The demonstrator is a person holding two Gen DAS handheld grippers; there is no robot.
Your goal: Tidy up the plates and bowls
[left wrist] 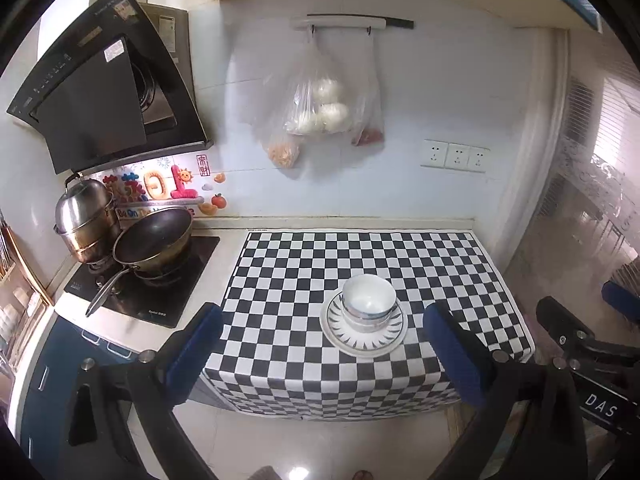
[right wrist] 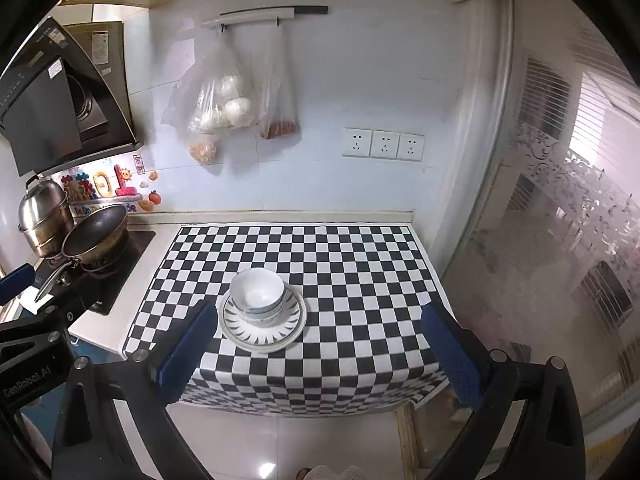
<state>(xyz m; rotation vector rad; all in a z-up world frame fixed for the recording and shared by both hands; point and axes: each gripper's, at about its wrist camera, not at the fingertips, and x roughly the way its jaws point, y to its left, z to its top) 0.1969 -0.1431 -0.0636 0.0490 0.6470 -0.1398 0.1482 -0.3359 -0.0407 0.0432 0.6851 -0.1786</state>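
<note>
We hold both grippers back from the surface — left gripper and right gripper with jaws spread wide, gripping nothing. The stacked bowls sit on the plates, on the checkered cloth.

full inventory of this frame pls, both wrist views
bowls: two nested, white with dark bands, on the plates
plates: stacked, exact count unclear, white with dark leaf rim, on checkered cloth
checkered cloth: one, black-white, over the counter
wok: one, dark, on stove
steamer pot: one, steel, behind wok
range hood: one, black, upper left
plastic bags: clear, hanging from wall rail
sockets: three, white, wall
left claw: open, empty
right claw: open, empty
</note>
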